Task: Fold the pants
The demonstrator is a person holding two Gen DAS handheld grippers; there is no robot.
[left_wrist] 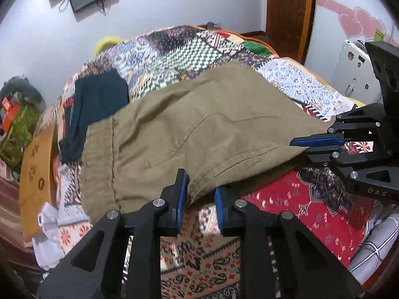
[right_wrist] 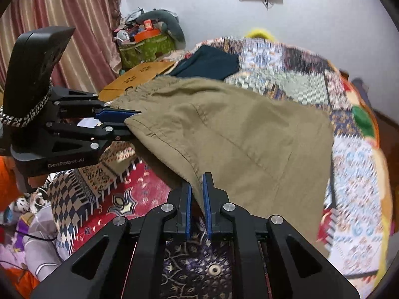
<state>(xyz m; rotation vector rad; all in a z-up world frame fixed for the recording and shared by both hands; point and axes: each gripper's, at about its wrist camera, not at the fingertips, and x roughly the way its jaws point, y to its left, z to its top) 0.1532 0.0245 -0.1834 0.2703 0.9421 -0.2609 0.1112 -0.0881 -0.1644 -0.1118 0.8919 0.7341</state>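
Observation:
Khaki pants lie spread over a patchwork quilt, with their near edge lifted off the bed. In the left wrist view my left gripper is shut on the near hem, a fold of cloth pinched between its blue pads. My right gripper comes in from the right and is clamped on the same edge farther along. The right wrist view shows the right gripper shut on a corner of the pants. There the left gripper bites the hem at the left.
A dark blue garment lies on the quilt beyond the pants. An orange cardboard piece leans at the bed's left side, near a green bag and a striped curtain. A white appliance and a wooden door stand at the right.

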